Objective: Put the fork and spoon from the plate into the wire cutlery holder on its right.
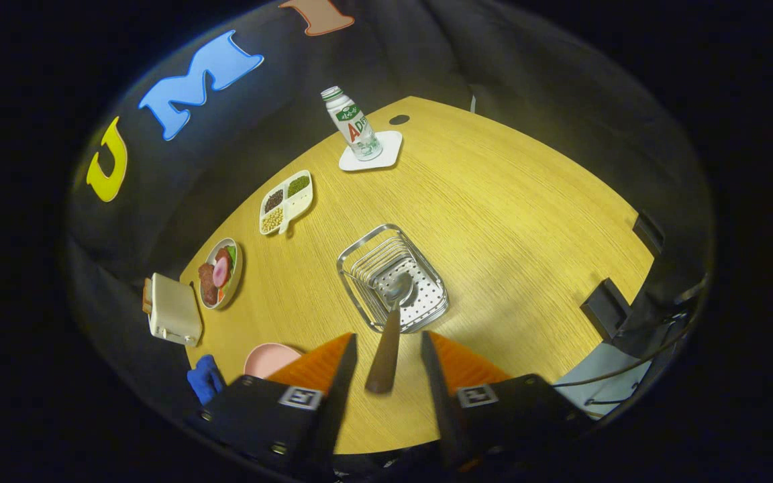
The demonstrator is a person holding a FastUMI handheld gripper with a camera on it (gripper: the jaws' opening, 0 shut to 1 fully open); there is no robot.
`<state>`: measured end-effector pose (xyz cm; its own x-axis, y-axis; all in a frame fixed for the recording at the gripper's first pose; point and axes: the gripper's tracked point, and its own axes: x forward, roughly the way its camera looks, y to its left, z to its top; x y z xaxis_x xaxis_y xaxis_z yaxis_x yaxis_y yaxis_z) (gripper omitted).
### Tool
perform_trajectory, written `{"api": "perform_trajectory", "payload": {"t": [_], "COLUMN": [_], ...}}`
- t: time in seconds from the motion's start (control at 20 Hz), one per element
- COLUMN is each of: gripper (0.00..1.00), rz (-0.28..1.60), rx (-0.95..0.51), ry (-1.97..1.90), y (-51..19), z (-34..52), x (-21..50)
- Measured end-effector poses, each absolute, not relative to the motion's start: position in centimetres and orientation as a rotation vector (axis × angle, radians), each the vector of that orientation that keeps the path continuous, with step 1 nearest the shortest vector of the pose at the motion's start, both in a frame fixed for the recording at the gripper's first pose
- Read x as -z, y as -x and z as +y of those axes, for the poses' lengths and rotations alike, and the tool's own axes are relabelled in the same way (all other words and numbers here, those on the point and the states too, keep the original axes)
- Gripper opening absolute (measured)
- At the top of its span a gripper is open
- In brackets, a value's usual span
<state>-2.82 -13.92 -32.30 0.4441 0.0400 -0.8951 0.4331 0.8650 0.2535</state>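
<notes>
The wire cutlery holder (pixel 392 278) stands on the wooden table (pixel 514 201) just ahead of my fingertips. A spoon (pixel 390 322) with a dark brown handle leans in it, its metal bowl down on the perforated bottom and its handle sticking out back toward me. That handle lies between my two fingers, with a gap showing on each side. My gripper (pixel 388 335) is open above the holder's near edge. The pink plate (pixel 270 359) sits to the left, partly hidden behind my left finger (pixel 323 365); what lies on it is hidden.
Left of the holder are a plate of food (pixel 220 273), a divided dish of beans (pixel 286 201), a cream toaster (pixel 173 310) and a blue object (pixel 205 379). A bottle (pixel 353 124) stands on a white coaster (pixel 386 151) at the far side. Black fixtures (pixel 604 308) sit at the table's right edge.
</notes>
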Motion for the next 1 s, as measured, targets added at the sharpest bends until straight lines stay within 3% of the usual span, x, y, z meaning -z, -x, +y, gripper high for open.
{"api": "perform_trajectory", "payload": {"t": [0.1,1.0], "gripper": [0.99,0.98], "rz": [1.076,1.087], "rx": [0.263,0.199], "ry": [-0.468,-0.467], "y": [2.5,3.1], "z": [-14.6,-11.3], "x": [31.8,31.5]}}
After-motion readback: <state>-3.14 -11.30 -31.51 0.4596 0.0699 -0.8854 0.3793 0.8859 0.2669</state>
